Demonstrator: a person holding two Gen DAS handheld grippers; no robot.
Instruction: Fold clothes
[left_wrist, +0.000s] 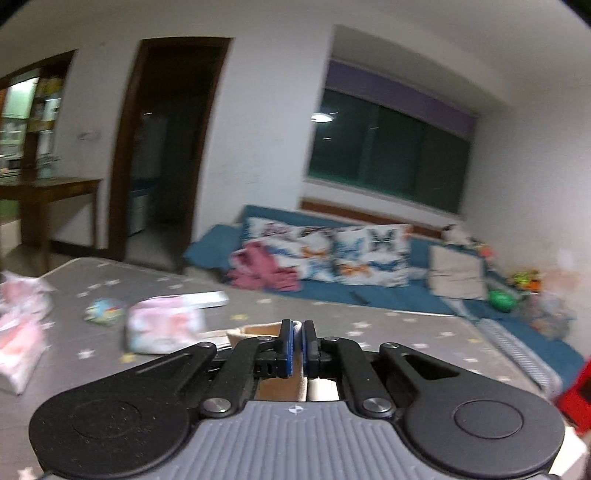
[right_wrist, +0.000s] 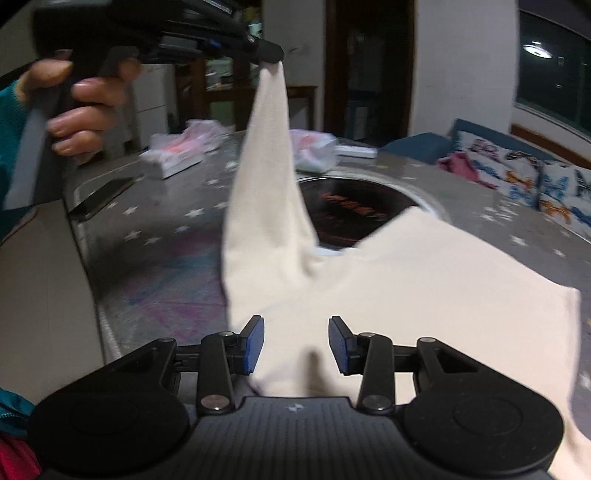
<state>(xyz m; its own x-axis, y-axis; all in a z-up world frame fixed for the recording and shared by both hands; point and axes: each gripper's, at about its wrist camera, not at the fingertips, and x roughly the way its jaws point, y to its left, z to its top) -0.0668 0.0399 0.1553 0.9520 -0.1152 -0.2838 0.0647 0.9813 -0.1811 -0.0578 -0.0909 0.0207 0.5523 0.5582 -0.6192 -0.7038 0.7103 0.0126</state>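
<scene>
The cream-white cotton garment (right_wrist: 424, 288) lies spread on the grey star-patterned desk (right_wrist: 166, 221), its near edge running under the right claw (right_wrist: 296, 343), whose blue-padded fingers (right_wrist: 255, 343) stand spread apart with cloth between them but not gripped. One corner of the garment rises in a narrow peak to the far left, where the left claw (right_wrist: 271, 51), held by the person's left hand (right_wrist: 85, 107), is pinching its tip well above the desk. In the left wrist view the left claw (left_wrist: 297, 349) shows its fingers pressed together; the cloth there is hidden below the fingers. A round dark inset plate (right_wrist: 354, 214) sits in the desk, partly covered by the garment. Pink-and-white plastic packets (right_wrist: 181, 147) lie at the far side, blurred.
</scene>
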